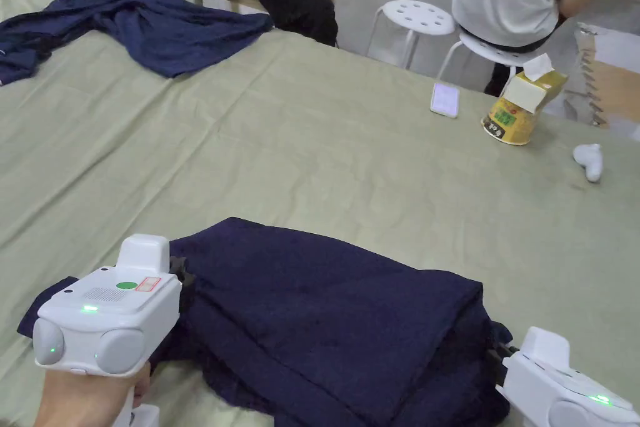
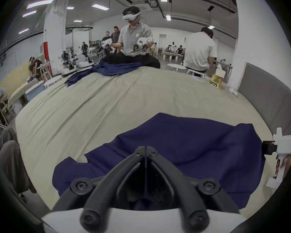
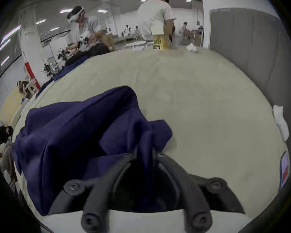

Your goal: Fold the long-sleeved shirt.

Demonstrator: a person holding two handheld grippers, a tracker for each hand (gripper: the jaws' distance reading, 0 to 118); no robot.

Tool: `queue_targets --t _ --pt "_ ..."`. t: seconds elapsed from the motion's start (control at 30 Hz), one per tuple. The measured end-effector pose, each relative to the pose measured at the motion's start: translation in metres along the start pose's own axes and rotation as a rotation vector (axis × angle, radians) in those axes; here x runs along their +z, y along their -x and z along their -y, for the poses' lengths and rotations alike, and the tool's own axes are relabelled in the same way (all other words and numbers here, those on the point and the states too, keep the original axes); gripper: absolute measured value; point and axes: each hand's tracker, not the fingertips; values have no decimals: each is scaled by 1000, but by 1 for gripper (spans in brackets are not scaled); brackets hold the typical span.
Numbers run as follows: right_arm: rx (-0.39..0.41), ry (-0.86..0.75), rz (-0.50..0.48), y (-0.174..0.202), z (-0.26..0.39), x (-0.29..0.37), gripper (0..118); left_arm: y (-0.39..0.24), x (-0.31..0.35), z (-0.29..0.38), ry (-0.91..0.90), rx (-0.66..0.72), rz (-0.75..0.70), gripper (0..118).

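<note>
The long-sleeved shirt (image 1: 325, 316), dark navy, lies partly folded in thick layers on the near part of the table (image 1: 350, 172), which is covered by a pale green cloth. Its near edge is cut off by the bottom of the head view, and neither sleeve can be picked out among the folds.

The left gripper (image 2: 145, 150) sits at the shirt's left end. In its own view the two jaw tips meet with fabric right beneath and around them — whether any cloth is actually caught between them is hard to make out. In the head view its white housing hides the jaws.

The right gripper (image 3: 144, 152) is at the shirt's right end, its jaws clamped on a bunched ridge of the fabric that rises between them.

Farther off lie another navy garment (image 1: 144, 22), a phone (image 1: 445, 99) and a yellow tissue box (image 1: 522, 109) — its label too small to tell.
</note>
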Motion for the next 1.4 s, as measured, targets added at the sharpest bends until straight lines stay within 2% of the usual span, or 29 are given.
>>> queue_targets --t 0.03,0.13,0.17,0.2,0.33,0.57,0.6,0.63,0.67,0.7,0.73,0.8,0.83,0.97,1.07,1.3,1.4 --pt "8 3 -7 2 -2 1 5 11 -6 1 15 6 -1 18" --pt "18 19 -19 -2 0 0 5 35 -25 -11 102 52 22 96" --pt "9 24 -24 -4 0 -1 5 39 -30 -16 109 74 23 111" --pt "-9 29 -30 -6 1 -1 5 44 -31 -20 66 73 46 108" --pt "-27 46 -32 -6 -1 -4 5 42 -60 -45 179 73 80 110" --pt "-35 69 -58 -13 -3 -9 5 66 -121 -42 389 184 -52 102" --pt "-36 69 -59 -13 -3 -9 5 65 -122 -37 432 174 -75 94" --pt "-40 70 -59 -13 -5 -11 5 65 -122 -30 464 167 -43 93" --pt "-43 70 -59 -14 -4 -12 5 61 -116 -26 389 71 -70 88" --pt "-42 70 -58 -13 -4 -12 5 57 -115 -25 389 25 -60 83" --pt "-43 71 -58 -14 -5 -12 5 54 -114 -25 401 35 -93 74" --pt "-48 76 -61 -14 -8 -13 5 53 -103 -29 352 44 -63 23" --pt "-54 81 -64 -15 -10 -12 5 56 -103 -31 331 56 -30 17" --pt "-64 36 -73 -17 -16 8 4 54 -82 -41 305 46 28 12" --pt "-143 -68 -122 -25 -30 37 4 47 -53 -58 196 -21 19 12" --pt "-62 -278 -194 -25 -91 120 3 28 17 -127 -42 -30 111 11" --pt "-58 -354 -230 -25 -123 156 2 17 48 -157 -148 -27 129 11"
